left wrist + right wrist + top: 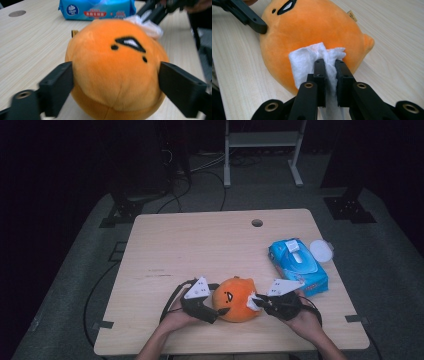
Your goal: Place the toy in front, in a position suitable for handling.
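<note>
A round orange plush toy [235, 299] with a stitched black face sits near the table's front edge. My left gripper [216, 312] clamps it from the left, and the left gripper view shows its two black jaws pressing both sides of the plush toy [116, 72]. My right gripper [261, 303] is shut on a white wet wipe [252, 302] and holds it against the toy's right side. In the right gripper view the wipe [312, 62] bunches between the jaws and lies flat on the orange toy [312, 25].
A blue pack of wet wipes [298, 265] lies to the right of the toy, with a round white lid [321, 250] beside it. A cable hole [257, 223] sits near the wooden table's [190, 250] far edge.
</note>
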`<state>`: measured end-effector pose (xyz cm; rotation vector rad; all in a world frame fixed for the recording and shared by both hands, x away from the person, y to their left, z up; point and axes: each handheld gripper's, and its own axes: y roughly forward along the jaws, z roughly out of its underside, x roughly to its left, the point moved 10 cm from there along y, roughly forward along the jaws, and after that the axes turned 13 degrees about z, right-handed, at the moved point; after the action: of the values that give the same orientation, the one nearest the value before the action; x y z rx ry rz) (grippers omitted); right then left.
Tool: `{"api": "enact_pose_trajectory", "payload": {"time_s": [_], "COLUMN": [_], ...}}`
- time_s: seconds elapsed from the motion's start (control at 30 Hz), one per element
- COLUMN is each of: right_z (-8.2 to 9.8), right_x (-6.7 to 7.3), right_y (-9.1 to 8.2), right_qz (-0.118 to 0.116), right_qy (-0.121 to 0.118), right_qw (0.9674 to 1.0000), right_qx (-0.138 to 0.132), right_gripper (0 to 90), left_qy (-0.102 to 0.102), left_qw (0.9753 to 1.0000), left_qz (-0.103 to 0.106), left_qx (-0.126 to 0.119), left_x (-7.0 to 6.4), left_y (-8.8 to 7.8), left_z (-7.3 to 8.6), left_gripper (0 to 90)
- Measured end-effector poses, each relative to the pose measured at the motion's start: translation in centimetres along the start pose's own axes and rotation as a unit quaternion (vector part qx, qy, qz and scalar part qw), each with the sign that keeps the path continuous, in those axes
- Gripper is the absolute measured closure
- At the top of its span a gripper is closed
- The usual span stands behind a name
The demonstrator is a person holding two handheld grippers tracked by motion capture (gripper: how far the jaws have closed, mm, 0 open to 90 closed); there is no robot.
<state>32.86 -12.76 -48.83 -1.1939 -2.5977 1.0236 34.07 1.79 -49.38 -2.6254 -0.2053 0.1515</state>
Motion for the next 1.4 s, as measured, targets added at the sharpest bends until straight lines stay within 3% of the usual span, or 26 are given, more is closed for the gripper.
{"api": "enact_pose_trajectory", "payload": {"time_s": [0.1, 0.2, 0.3, 0.37, 0.47, 0.57, 0.73, 0.83, 1.0, 1.07, 1.13, 1.33, 1.4], "right_z": [-0.5, -1.8, -2.4, -2.3, -2.0, -1.1, 0.0, -0.3, -1.3, -1.3, -1.1, 0.5, 0.8], "right_x": [0.1, 1.8, 3.7, 3.9, 3.0, 1.5, -0.9, -0.5, 1.6, 1.8, 1.4, -1.5, -1.8], "right_y": [-0.4, -0.8, -0.3, -0.1, -0.5, -0.8, -0.9, -0.9, -0.9, -0.7, -0.8, -0.7, -0.7], "right_qz": [0.003, -0.014, -0.007, -0.003, -0.002, 0.014, 0.028, 0.022, -0.002, 0.003, 0.002, 0.031, 0.032], "right_qy": [0.001, -0.009, -0.057, -0.069, -0.06, -0.054, -0.027, -0.021, -0.042, -0.055, -0.049, -0.029, -0.026], "right_qw": [1.0, 0.9995, 0.9979, 0.9972, 0.9978, 0.9982, 0.9992, 0.9994, 0.9985, 0.9979, 0.9982, 0.999, 0.9991], "right_qx": [-0.007, -0.028, -0.03, -0.028, -0.028, -0.021, -0.013, -0.018, -0.035, -0.033, -0.033, -0.011, -0.007], "right_gripper": [80.3, 80.2, 80.0, 79.9, 79.8, 79.7, 79.7, 79.6, 79.6, 79.5, 79.4, 79.4, 79.4], "left_qy": [-0.004, -0.014, -0.009, -0.015, -0.02, -0.024, -0.022, -0.022, -0.024, -0.025, -0.032, -0.039, -0.042], "left_qw": [0.9999, 0.9997, 0.9998, 0.9997, 0.9996, 0.9995, 0.9994, 0.9994, 0.9993, 0.9993, 0.9989, 0.9986, 0.9984], "left_qz": [-0.011, -0.01, -0.016, -0.016, -0.015, -0.013, -0.012, -0.011, -0.014, -0.013, -0.011, -0.009, -0.009], "left_qx": [-0.002, -0.017, -0.004, -0.008, -0.011, -0.015, -0.023, -0.022, -0.024, -0.025, -0.032, -0.035, -0.037], "left_x": [0.4, 0.5, 0.6, 0.7, 0.8, 0.8, 0.9, 0.8, 0.8, 0.8, 0.9, 1.0, 1.0], "left_y": [0.3, 0.7, 0.7, 0.6, 0.5, 0.5, 0.5, 0.6, 0.6, 0.6, 0.6, 0.5, 0.6], "left_z": [0.0, -0.2, 0.0, 0.2, 0.3, 0.3, 0.3, 0.3, 0.3, 0.4, 0.4, 0.4, 0.4], "left_gripper": [23.6, 25.1, 25.0, 25.0, 25.0, 25.0, 24.2, 23.3, 22.5, 22.2, 22.1, 20.7, 20.7]}}
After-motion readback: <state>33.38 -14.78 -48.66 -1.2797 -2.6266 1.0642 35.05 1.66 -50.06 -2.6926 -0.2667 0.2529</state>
